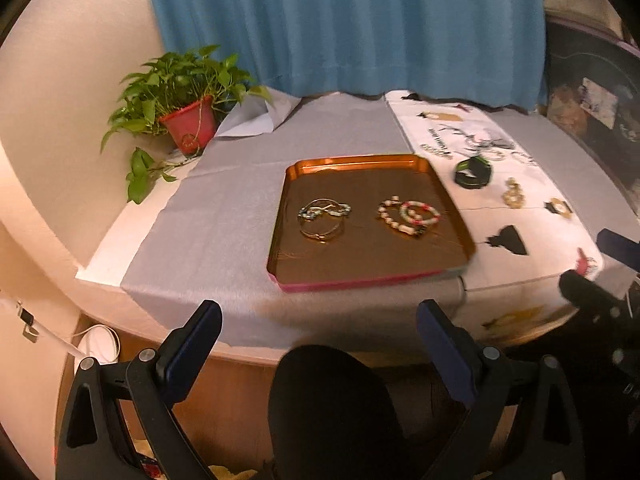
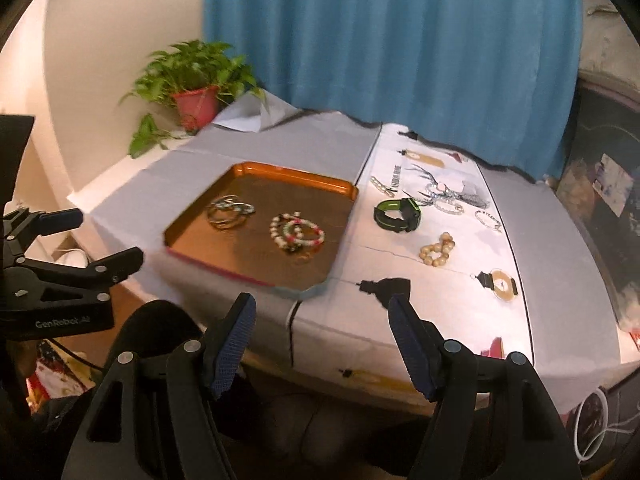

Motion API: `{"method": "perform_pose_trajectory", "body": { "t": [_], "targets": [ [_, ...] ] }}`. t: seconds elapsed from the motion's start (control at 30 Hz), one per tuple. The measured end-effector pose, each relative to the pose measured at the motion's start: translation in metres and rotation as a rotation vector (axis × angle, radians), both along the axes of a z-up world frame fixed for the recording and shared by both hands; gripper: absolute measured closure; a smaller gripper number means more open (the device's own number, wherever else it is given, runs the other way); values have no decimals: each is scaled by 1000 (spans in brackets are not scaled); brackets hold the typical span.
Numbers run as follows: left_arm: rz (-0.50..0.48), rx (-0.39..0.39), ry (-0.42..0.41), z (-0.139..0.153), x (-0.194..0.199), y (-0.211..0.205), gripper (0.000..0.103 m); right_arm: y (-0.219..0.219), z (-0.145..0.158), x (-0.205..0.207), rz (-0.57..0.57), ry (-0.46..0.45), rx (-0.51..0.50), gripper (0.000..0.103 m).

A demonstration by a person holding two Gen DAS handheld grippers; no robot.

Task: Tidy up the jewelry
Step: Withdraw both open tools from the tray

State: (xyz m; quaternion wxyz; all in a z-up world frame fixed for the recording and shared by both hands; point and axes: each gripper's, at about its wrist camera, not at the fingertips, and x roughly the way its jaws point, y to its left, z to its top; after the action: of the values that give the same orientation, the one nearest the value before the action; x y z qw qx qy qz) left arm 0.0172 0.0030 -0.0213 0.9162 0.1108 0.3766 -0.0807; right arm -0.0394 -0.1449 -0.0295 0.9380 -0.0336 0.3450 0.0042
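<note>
Holding both claws back from the near edge of the table (image 1: 224, 216), we are gripping nothing: the left claw (image 1: 318, 322) is standing wide with only grey cloth showing between its blue pads, and the right claw (image 2: 322, 314) is standing fairly wide too, its pads touching nothing. Just beyond them, the orange tray (image 1: 452, 216) is sitting on the cloth, carrying a cluster of metal bangles (image 1: 323, 218) on its left half and beaded bracelets (image 1: 408, 216) on its right. To the right of the tray, more jewelry is lying on a white printed sheet (image 2: 404, 264): a gold-faced watch (image 2: 500, 284) nearest us, a wooden bead bracelet (image 2: 437, 251) behind it, then a green-and-black watch (image 2: 397, 215). Farthest back, a potted plant (image 1: 186, 98) is standing at the left corner before a blue curtain (image 1: 344, 24).
</note>
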Motion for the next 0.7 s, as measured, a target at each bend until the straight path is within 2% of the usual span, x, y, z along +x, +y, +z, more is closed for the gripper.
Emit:
{"method": "perform_pose_trajectory", "body": {
  "t": [0.13,0.3,0.7],
  "targets": [
    [-11,19,-34,11,-25,-2,6,7,8,-30,16,-33,-6,33],
    [-11,-1,-69,26,-47,2,6,10,18,-54,18,-67,-10,32],
    [-38,15,-123,41,-72,-6,5,13,31,-79,28,-110,-10,30]
  ]
}}
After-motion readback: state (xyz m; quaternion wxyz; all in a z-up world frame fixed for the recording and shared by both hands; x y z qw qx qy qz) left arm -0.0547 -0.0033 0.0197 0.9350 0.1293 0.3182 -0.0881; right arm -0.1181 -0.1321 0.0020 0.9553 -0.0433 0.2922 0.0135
